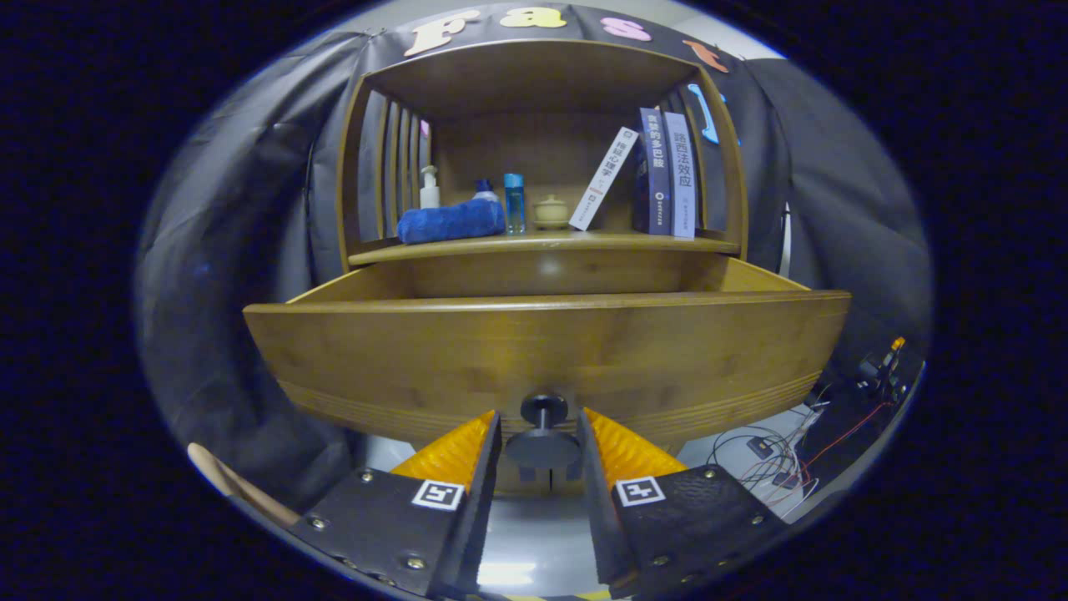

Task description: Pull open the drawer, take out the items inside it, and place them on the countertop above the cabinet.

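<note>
gripper fingers flank the drawer's dark round knob, close on each side; contact not clear, can't tell if they grip it. drawer is pulled out, its front panel just beyond the fingertips, top edge level, contents hidden behind it. above, on the countertop: blue cloth, pump bottle, blue bottle, small jar, leaning books; bare strip along the front edge. cables on the floor, lower right.
</note>
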The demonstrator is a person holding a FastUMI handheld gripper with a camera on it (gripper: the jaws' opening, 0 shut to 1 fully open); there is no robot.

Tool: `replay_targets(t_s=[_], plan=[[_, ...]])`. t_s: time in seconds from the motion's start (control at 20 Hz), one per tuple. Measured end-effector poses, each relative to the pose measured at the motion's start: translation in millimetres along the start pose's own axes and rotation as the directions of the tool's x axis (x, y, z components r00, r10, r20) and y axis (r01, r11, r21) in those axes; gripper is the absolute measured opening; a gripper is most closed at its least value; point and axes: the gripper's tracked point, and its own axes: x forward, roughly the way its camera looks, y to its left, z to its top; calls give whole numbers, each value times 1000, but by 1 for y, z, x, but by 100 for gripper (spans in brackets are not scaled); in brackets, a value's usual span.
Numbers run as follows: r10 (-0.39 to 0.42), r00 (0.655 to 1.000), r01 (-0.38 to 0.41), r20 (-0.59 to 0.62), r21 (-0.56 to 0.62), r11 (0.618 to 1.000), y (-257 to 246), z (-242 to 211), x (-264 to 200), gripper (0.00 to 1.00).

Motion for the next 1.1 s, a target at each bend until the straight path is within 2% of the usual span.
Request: replay_targets(t_s=[0.05,0.2,0.25,0.6,0.8,0.9,0.95,1.1], plan=[[-4,1000,3,24,24,1000,-1,5,-1,46],[4,1000,-4,3,-11,1000,0,3,-4,26],[16,1000,-16,-6,-9,1000,1,4,-6,25],[34,999,-33,-35,26,999,0,-1,-19,26],[43,999,-44,-29,-11,999,0,-2,-25,26],[44,996,-45,-74,-10,999,1,-6,-28,26],[69,993,-69,-91,1,998,7,-7,-33,38],[87,996,-85,-26,43,995,3,23,-60,45]])
